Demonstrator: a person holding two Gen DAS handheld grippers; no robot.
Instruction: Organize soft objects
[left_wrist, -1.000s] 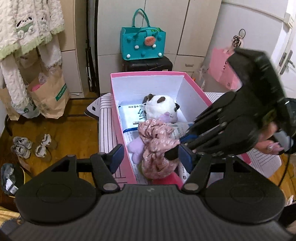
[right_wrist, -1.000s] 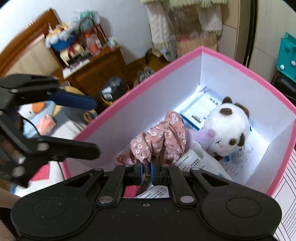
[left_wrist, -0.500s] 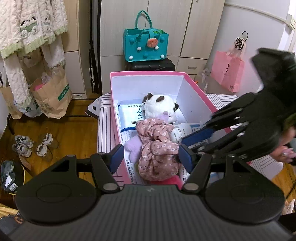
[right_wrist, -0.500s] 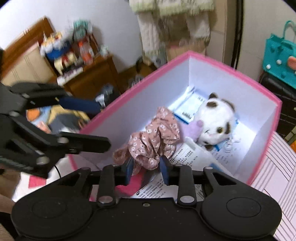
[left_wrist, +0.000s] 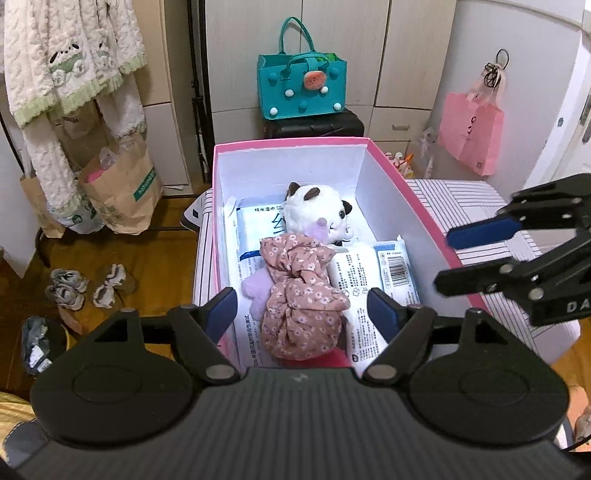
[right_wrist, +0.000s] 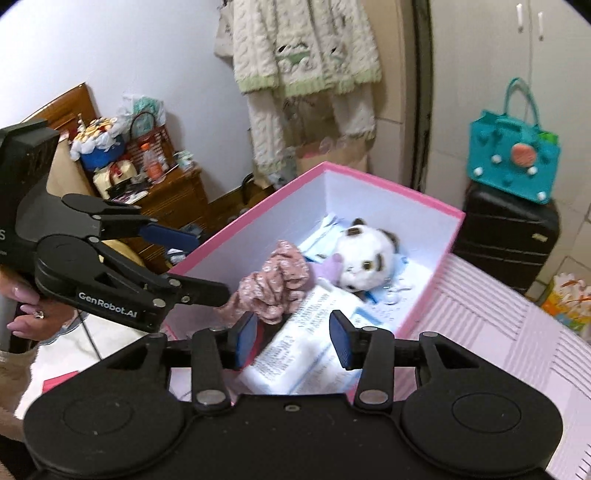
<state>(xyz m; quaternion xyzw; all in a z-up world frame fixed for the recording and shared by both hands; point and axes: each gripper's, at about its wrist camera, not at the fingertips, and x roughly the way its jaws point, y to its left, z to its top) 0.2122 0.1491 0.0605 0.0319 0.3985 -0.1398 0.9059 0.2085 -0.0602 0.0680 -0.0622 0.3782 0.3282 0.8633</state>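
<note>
floral cloth (left_wrist: 301, 295) lying in the pink box (left_wrist: 413, 199) by the panda (left_wrist: 317, 214), left hand-held gripper (left_wrist: 304, 312) opening over it, empty, right hand-held gripper (right_wrist: 291, 338) opening too, gripping nothing

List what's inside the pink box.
Pink box: panda plush, floral cloth bundle, lilac plush piece, flat wipe packs. The cloth covers whatever lies beneath it.

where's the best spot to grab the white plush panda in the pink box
Probably its round head, from straight above. The white plush panda lies at the far end of the pink box, walls close behind and beside it, and the floral cloth bundle crowds its near side.
</note>
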